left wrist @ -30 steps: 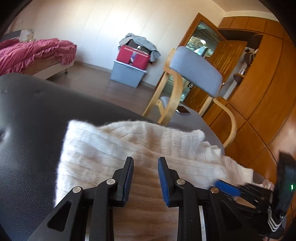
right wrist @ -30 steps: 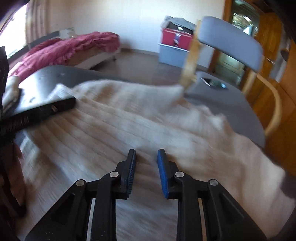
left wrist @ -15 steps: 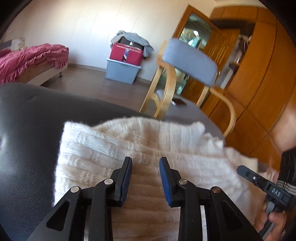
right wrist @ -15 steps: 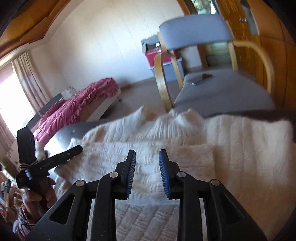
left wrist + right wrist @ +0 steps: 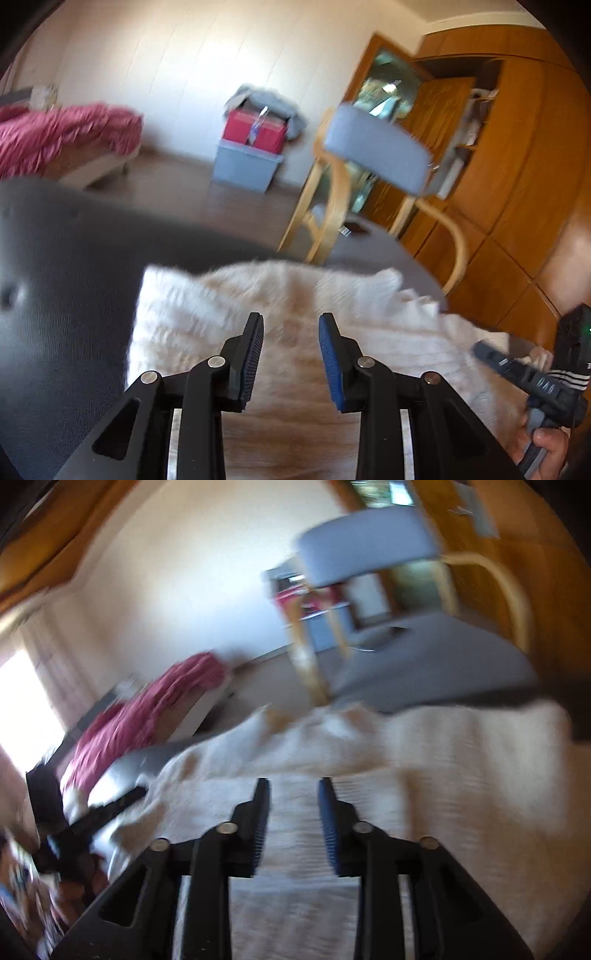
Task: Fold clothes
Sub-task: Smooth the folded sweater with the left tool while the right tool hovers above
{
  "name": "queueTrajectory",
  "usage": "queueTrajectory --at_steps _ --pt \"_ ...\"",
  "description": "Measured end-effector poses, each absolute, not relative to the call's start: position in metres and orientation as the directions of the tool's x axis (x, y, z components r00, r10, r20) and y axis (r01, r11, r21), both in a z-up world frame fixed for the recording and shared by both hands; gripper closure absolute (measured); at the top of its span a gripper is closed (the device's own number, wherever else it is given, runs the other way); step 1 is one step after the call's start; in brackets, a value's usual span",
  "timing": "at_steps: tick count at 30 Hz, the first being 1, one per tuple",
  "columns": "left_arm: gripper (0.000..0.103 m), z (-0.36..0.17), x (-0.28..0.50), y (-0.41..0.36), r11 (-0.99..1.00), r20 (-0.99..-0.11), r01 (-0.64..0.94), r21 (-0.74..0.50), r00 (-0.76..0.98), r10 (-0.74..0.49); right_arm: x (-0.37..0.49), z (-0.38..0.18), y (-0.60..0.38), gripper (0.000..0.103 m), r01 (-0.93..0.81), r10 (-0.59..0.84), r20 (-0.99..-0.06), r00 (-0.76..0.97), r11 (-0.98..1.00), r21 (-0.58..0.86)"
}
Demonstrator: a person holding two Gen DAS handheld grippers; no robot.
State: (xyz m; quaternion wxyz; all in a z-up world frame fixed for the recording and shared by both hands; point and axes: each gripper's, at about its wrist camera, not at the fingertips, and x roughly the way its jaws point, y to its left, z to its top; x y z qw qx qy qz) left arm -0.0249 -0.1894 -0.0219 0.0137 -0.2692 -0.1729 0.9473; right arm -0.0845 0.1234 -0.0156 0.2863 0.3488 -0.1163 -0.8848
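A cream knitted sweater lies partly folded on a black padded surface. My left gripper hovers over the sweater's near part. Its jaws are opening and there is only air between the blue pads. In the right wrist view my right gripper hangs over the ribbed knit of the sweater, rolled to one side. Its jaws are opening too and hold nothing. A hand carries that right tool at the left view's right edge. Both views are blurred.
A grey-cushioned wooden chair stands just beyond the surface, with a phone on its seat. Wooden cabinets fill the right. A bed with a pink cover and a red box on a grey bin stand farther back.
The right gripper swung across the sweater and rolled, so its view now tilts. Both pairs of jaws stand wider apart. The left gripper lifted slightly; the sweater stays flat.
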Motion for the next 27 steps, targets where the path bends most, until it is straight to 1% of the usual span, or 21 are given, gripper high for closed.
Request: queueTrajectory --at_steps 3,6,7,9,11,13,15,17,19,20,21,22,23,25,27 --pt "0.071 -0.023 -0.032 -0.173 -0.966 -0.545 0.047 -0.254 -0.832 0.102 -0.086 -0.03 0.099 0.066 0.448 -0.553 -0.653 -0.518 -0.825 0.343" --pt "0.07 -0.039 -0.049 -0.176 -0.965 -0.65 0.101 -0.241 -0.756 0.083 -0.086 -0.03 0.104 0.067 0.39 -0.497 -0.667 -0.555 -0.864 0.319" --pt "0.07 -0.042 -0.052 -0.18 -0.96 -0.665 0.11 -0.258 -0.741 0.094 -0.087 -0.031 0.111 0.067 0.36 -0.489 -0.666 -0.563 -0.871 0.335" --pt "0.07 -0.044 -0.051 -0.188 -0.947 -0.659 0.112 -0.302 -0.742 0.122 -0.089 -0.032 0.118 0.067 0.345 -0.511 -0.65 -0.562 -0.859 0.378" --pt "0.07 -0.043 -0.05 -0.187 -0.951 -0.659 0.112 -0.288 -0.744 0.112 -0.087 -0.028 0.119 0.066 0.354 -0.525 -0.628 -0.574 -0.851 0.387" --pt "0.069 -0.04 -0.047 -0.185 -0.955 -0.65 0.108 -0.277 -0.753 0.104 -0.08 -0.021 0.119 0.066 0.401 -0.549 -0.58 -0.602 -0.836 0.375" --pt "0.069 -0.035 -0.042 -0.182 -0.957 -0.623 0.096 -0.275 -0.775 0.101 -0.074 -0.013 0.111 0.066 0.483 -0.591 -0.543 -0.597 -0.805 0.346" --pt "0.069 -0.029 -0.035 -0.179 -0.961 -0.587 0.068 -0.269 -0.802 0.108 -0.069 -0.014 0.092 0.066 0.548 -0.602 -0.567 -0.562 -0.785 0.291" --pt "0.068 -0.027 -0.037 -0.171 -0.968 -0.581 0.032 -0.248 -0.805 0.123 -0.074 -0.023 0.082 0.066 0.534 -0.556 -0.635 -0.536 -0.806 0.254" --pt "0.068 -0.028 -0.04 -0.168 -0.971 -0.591 0.016 -0.239 -0.796 0.132 -0.078 -0.028 0.077 0.065 0.52 -0.528 -0.67 -0.522 -0.82 0.241" --pt "0.066 -0.033 -0.047 -0.166 -0.972 -0.626 0.006 -0.235 -0.766 0.147 -0.081 -0.031 0.077 0.066 0.51 -0.516 -0.687 -0.511 -0.826 0.241" --pt "0.065 -0.041 -0.056 -0.164 -0.972 -0.671 0.0 -0.236 -0.724 0.163 -0.082 -0.03 0.081 0.066 0.506 -0.526 -0.68 -0.51 -0.823 0.258" --pt "0.065 -0.043 -0.059 -0.165 -0.969 -0.682 -0.004 -0.245 -0.71 0.175 -0.082 -0.029 0.083 0.066 0.5 -0.529 -0.678 -0.51 -0.824 0.266" --pt "0.064 -0.042 -0.056 -0.171 -0.959 -0.658 -0.007 -0.284 -0.726 0.2 -0.084 -0.028 0.085 0.065 0.49 -0.535 -0.674 -0.51 -0.824 0.283" --pt "0.064 -0.043 -0.057 -0.177 -0.946 -0.654 -0.004 -0.323 -0.722 0.226 -0.083 -0.025 0.09 0.066 0.481 -0.549 -0.665 -0.506 -0.82 0.311"
